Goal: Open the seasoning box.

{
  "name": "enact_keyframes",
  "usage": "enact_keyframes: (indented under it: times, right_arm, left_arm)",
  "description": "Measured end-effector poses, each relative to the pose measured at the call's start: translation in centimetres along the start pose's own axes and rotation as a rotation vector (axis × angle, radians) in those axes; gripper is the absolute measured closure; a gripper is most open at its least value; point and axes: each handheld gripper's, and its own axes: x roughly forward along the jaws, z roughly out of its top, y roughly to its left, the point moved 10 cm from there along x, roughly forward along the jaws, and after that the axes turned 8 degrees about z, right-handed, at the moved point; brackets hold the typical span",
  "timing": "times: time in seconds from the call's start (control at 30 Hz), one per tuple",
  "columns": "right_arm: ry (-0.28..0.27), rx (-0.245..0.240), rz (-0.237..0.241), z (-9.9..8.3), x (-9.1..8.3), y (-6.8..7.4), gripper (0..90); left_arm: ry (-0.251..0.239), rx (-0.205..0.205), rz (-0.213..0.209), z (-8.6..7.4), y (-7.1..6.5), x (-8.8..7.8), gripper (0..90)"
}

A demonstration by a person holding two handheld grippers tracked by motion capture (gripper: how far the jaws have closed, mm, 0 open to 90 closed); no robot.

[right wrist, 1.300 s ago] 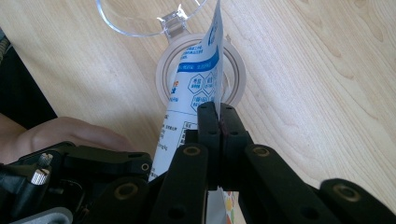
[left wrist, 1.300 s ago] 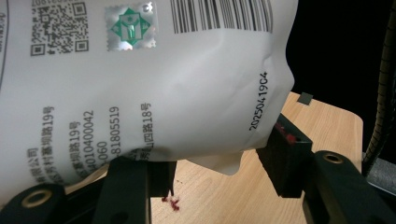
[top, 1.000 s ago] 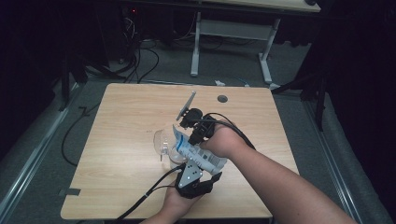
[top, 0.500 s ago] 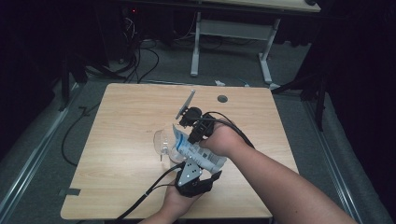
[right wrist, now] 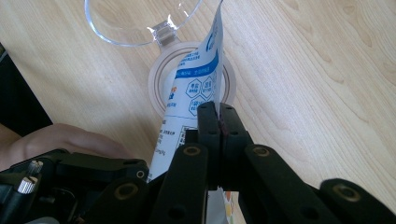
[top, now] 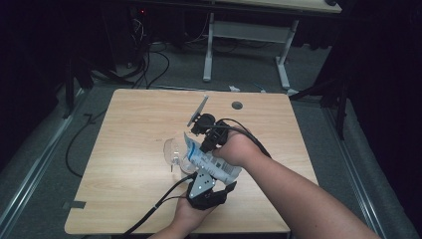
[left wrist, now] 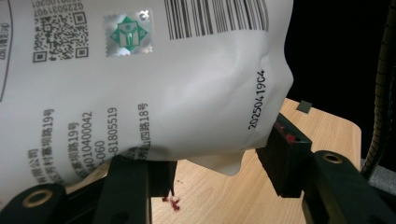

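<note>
Mid-pour, by the look of it — left gripper (top: 206, 191) clamps the fat bottom of the pouch (top: 211, 162), right gripper (right wrist: 218, 116) pinched shut on its upper edge. Pouch slanted, long axis running down-left, mouth over the clear container (top: 175, 151) mid-table. Next, probably: tip further, hold mouth inside rim.
</note>
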Motion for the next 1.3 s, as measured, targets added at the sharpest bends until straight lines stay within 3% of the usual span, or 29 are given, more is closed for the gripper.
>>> enact_keyframes:
  times: [1.3]
  right_arm:
    - [0.013, 0.002, 0.009, 0.43, 0.42, 0.18, 89.9]
  left_arm:
    - [-0.006, -0.008, 0.003, 0.11, 0.29, -0.18, 51.3]
